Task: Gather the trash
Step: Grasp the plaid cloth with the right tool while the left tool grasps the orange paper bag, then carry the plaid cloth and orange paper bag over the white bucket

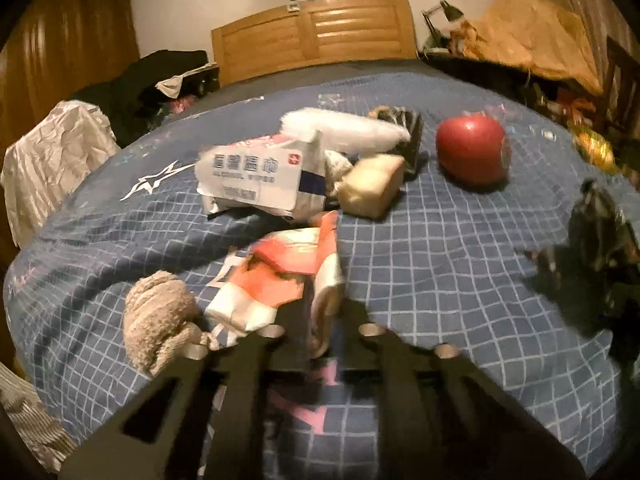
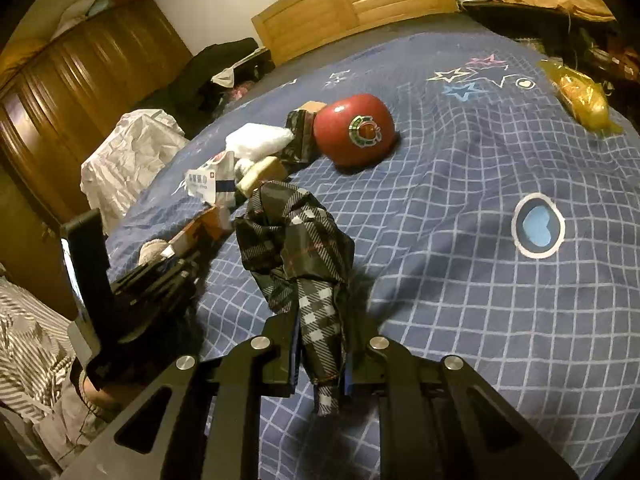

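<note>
Gripping a crumpled orange-and-white wrapper (image 1: 280, 280) between its closed fingers, the left gripper (image 1: 320, 328) is low over the blue checked bedspread (image 1: 440, 260). The right gripper (image 2: 320, 344) pinches a dark plaid bag (image 2: 296, 248), which sticks up beyond its fingers.

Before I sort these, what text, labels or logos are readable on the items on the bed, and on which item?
"ALCOHOL WIPES": small line on the white wipes packet, blurred, so a likely reading.
Large characters above it on the same packet: too blurred to read.
Red cross mark at the packet's upper right corner.
Round sticker on the red apple: a logo, no legible words.
Orange and white wrapper: print unreadable.
</note>
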`<state>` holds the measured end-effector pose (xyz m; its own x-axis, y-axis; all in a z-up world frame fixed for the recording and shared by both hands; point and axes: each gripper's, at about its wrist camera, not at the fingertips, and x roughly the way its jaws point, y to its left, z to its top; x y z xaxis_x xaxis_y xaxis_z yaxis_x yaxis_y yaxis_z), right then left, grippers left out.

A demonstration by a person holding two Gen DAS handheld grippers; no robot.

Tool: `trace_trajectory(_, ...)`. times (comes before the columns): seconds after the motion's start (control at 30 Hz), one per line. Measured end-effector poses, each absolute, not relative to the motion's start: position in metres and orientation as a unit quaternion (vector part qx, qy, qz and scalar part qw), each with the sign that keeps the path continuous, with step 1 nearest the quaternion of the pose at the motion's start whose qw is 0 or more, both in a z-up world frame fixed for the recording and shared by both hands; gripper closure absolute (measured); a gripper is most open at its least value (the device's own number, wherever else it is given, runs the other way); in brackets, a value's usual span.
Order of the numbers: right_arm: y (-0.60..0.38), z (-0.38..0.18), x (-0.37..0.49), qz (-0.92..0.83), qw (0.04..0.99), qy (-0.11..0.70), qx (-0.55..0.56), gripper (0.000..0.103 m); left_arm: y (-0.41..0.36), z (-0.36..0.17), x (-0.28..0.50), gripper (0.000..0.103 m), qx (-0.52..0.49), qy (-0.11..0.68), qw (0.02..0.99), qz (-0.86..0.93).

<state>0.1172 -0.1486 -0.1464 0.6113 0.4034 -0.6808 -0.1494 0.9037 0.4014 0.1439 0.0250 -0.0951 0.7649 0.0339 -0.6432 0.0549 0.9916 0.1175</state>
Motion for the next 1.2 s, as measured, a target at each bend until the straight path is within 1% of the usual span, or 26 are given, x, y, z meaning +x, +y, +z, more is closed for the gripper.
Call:
trace_trajectory(0.1, -0.147, -0.143, 0.114, 0.157, 0.888, 0.405, 0.152, 0.086, 0.035, -0.086, 0.136, 0.099, 0.028, 0.325, 0.945, -0.014)
trace_trajectory(0.2, -0.147, -0.136, 0.109, 0.157, 0.894, 0.394, 0.147, 0.086, 0.044, -0.067, 0.119, 0.099, -0.013, 0.297, 0.954, -0.033)
trace_trajectory(0.3, -0.146, -0.129, 0.103, 0.156, 0.901, 0.379, 0.14, 0.086, 0.045, -0.051, 0.109, 0.099, -0.04, 0.286, 0.956, -0.055)
trace_trajectory(0.43, -0.145, -0.112, 0.087, 0.153, 0.916, 0.35, 0.12, 0.086, 0.035, -0.036, 0.101, 0.099, -0.052, 0.28, 0.956, -0.072)
trace_trajectory(0.6, -0.147, -0.093, 0.064, 0.149, 0.931, 0.319, 0.098, 0.087, 0.014, -0.021, 0.091, 0.099, -0.043, 0.277, 0.956, -0.082)
trace_trajectory(0.83, -0.162, -0.08, 0.04, 0.132, 0.939, 0.3, 0.103, 0.087, -0.03, -0.007, 0.092, 0.099, -0.002, 0.288, 0.954, -0.084)
trace_trajectory(1.2, -0.216, -0.057, -0.004, 0.061, 0.954, 0.269, 0.119, 0.086, -0.093, 0.007, 0.101, 0.099, 0.035, 0.296, 0.951, -0.087)
